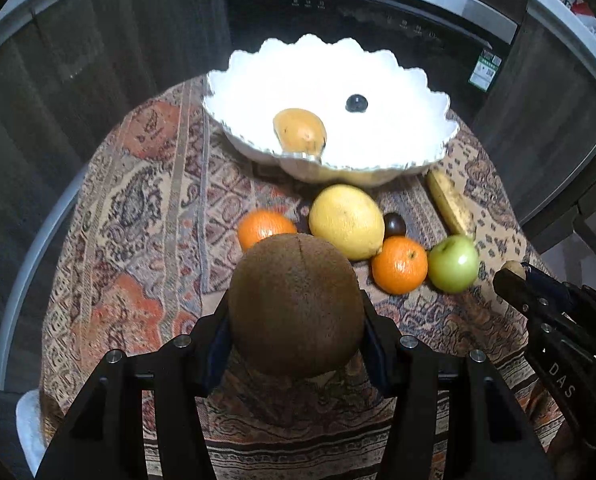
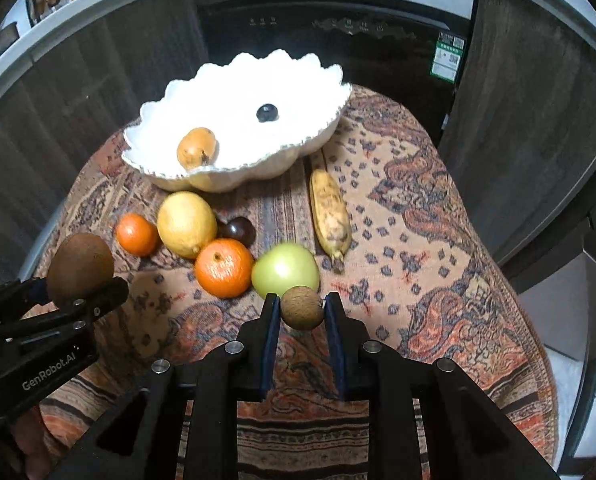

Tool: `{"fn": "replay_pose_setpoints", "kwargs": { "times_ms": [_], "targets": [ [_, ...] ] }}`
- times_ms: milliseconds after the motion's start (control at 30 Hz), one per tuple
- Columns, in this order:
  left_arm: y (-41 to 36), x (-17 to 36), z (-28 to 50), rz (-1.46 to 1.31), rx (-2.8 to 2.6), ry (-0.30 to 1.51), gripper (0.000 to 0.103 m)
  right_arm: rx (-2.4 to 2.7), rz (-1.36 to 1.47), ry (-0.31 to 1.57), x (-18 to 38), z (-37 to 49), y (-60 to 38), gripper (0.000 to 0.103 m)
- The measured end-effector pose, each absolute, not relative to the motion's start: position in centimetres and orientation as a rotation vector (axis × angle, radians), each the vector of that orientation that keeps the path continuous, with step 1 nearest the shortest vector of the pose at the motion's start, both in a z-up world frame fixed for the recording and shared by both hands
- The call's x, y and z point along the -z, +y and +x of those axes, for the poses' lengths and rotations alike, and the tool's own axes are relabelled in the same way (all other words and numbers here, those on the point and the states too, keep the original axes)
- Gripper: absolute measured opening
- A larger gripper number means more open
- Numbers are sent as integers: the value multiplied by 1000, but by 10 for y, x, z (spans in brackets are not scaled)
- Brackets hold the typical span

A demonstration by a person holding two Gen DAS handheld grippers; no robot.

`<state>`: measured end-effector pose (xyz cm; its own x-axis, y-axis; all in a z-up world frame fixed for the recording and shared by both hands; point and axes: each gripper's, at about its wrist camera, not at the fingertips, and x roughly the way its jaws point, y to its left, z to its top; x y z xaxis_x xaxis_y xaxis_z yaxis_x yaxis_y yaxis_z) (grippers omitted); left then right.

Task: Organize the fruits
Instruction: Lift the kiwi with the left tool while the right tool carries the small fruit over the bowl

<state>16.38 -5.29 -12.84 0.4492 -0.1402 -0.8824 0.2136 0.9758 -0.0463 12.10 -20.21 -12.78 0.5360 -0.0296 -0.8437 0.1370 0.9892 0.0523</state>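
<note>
My left gripper is shut on a large brown kiwi, held above the patterned cloth; it also shows in the right wrist view. My right gripper is shut on a small brown round fruit, close in front of a green apple. A white scalloped bowl at the back holds a loquat and a dark grape. On the cloth lie a yellow lemon, two oranges, a dark plum and a spotted banana.
The fruit lies on a round table covered by a patterned cloth. A dark appliance front and wooden cabinet doors stand behind the table. The table edge drops off at left and right.
</note>
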Motion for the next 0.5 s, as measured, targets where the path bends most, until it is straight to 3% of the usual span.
{"fn": "replay_pose_setpoints", "kwargs": {
  "times_ms": [500],
  "targets": [
    [-48,92,203,66,210,1006,55,86,105,897,86,159,-202,24]
  ]
}}
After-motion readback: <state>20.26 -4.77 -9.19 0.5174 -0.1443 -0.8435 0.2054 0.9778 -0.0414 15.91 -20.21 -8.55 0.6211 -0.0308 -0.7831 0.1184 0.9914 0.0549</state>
